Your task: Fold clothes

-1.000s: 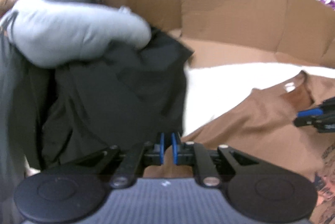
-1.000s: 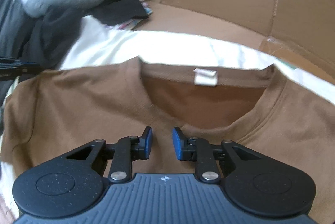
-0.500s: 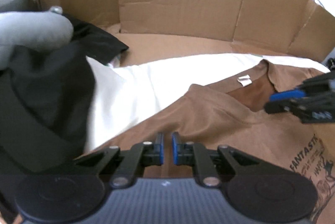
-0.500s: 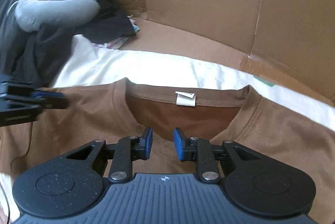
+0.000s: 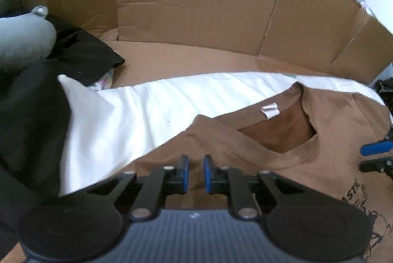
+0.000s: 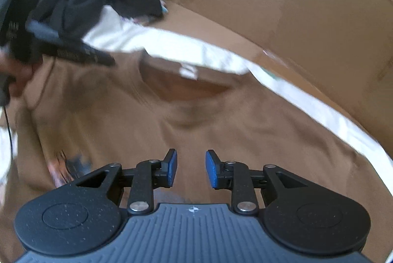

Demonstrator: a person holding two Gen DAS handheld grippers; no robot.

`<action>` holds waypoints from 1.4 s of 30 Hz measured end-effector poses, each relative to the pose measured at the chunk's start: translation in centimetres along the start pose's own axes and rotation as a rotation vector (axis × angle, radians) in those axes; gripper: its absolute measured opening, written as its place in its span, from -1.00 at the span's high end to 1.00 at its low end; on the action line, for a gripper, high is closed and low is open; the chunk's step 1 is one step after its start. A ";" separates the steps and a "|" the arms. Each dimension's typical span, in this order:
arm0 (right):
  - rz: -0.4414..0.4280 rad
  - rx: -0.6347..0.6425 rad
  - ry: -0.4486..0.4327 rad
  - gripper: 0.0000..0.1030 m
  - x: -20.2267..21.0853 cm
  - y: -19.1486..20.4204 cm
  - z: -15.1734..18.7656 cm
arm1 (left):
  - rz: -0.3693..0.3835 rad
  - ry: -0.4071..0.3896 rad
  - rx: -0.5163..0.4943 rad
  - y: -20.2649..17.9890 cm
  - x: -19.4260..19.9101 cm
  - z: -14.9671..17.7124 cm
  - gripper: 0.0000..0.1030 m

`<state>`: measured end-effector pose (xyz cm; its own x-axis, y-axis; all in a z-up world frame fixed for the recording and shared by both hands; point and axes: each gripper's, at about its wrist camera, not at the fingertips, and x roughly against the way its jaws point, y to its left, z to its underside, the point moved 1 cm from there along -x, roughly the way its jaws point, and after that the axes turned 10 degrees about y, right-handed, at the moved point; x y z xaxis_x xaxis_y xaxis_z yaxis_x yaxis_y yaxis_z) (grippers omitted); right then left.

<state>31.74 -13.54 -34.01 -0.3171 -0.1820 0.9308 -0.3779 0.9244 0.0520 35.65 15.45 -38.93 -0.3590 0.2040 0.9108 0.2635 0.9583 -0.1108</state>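
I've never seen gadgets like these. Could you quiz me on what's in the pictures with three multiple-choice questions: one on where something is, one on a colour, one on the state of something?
1. Where does the brown T-shirt lie?
A. On the white sheet
B. Hung over the cardboard wall
C. Under the black clothes

2. What colour are the pads on the fingers of the right hand-held gripper?
A. Red
B. Blue
C. Yellow

3. What is the left hand-held gripper doing?
A. Gripping the neck label
B. Gripping a black sleeve
C. Holding nothing, fingers slightly apart

Answers:
1 A: white sheet shows past the shirt's collar and shoulder.
2 B: both pads are plainly blue.
3 C: a gap shows between the pads, with shirt fabric beyond it and nothing pinched.
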 end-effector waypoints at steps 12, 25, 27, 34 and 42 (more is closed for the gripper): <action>0.065 -0.198 0.051 0.37 0.8 -6.4 7.1 | -0.063 0.053 -0.017 -1.5 -3.6 -2.4 0.74; 0.103 -0.358 -0.004 0.31 4.3 -11.2 10.3 | -0.071 -0.002 0.050 1.7 4.3 -1.7 0.67; 0.111 -0.347 -0.012 0.29 5.0 -11.4 10.4 | -0.081 -0.006 0.052 2.3 5.9 -1.1 0.67; 0.125 -0.303 -0.068 0.26 8.4 -12.2 10.4 | -0.150 0.012 0.070 4.2 10.4 2.7 0.60; 0.124 -0.334 -0.074 0.25 10.9 -13.2 13.1 | -0.211 0.053 0.214 5.9 13.1 10.8 0.50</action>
<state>21.83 -32.12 -29.27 -0.4096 -0.0746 0.9092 -0.0315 0.9972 0.0676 22.86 25.91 -31.97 -0.3370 -0.0095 0.9415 -0.0087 0.9999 0.0070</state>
